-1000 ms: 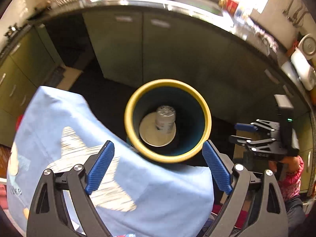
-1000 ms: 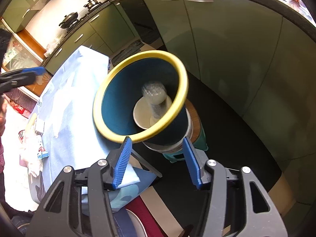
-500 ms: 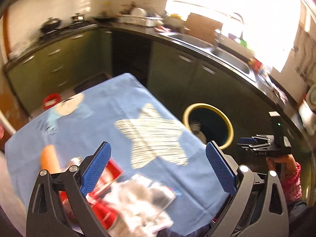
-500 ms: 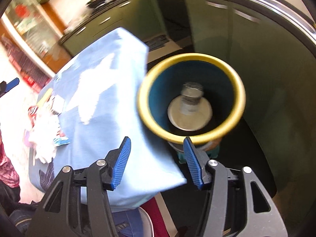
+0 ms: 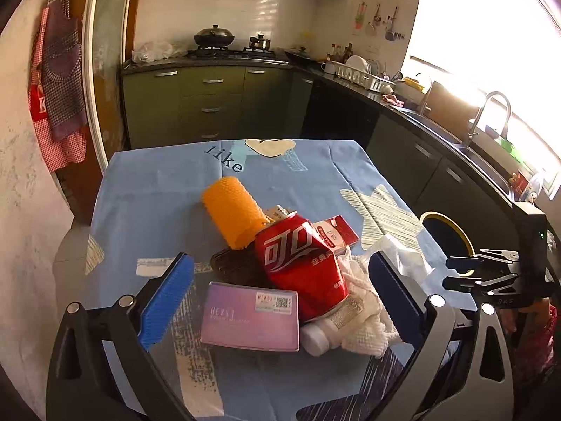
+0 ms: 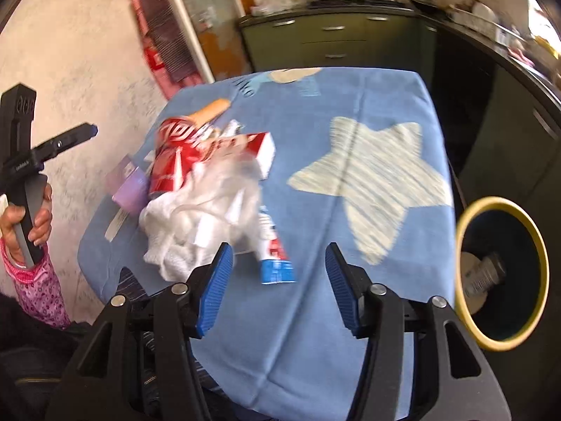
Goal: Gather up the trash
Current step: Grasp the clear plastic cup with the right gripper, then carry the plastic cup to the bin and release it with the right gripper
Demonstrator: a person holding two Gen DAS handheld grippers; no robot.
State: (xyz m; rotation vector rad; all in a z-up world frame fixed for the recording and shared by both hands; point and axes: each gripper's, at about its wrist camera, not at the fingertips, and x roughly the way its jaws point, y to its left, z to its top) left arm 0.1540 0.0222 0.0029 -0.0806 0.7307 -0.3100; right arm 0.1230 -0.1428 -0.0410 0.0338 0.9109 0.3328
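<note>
Trash [image 5: 280, 273] lies heaped on the blue tablecloth [image 5: 157, 189], a red can [image 5: 301, 266] on top. Both the left gripper [image 5: 277, 298] and right gripper [image 6: 278, 287] hang near it, jaws apart, empty.

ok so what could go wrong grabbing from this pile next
The red can leans on the purple box and white bottle, so lifting one may shift or roll the others. The white netting could snag the open left hand-held gripper. The bin stands off the table's edge, so a short drop could miss.

Glossy metal can [image 5: 301, 266], matt cloth tablecloth [image 5: 147, 193], ribbed blue fingers [image 5: 166, 296]
</note>
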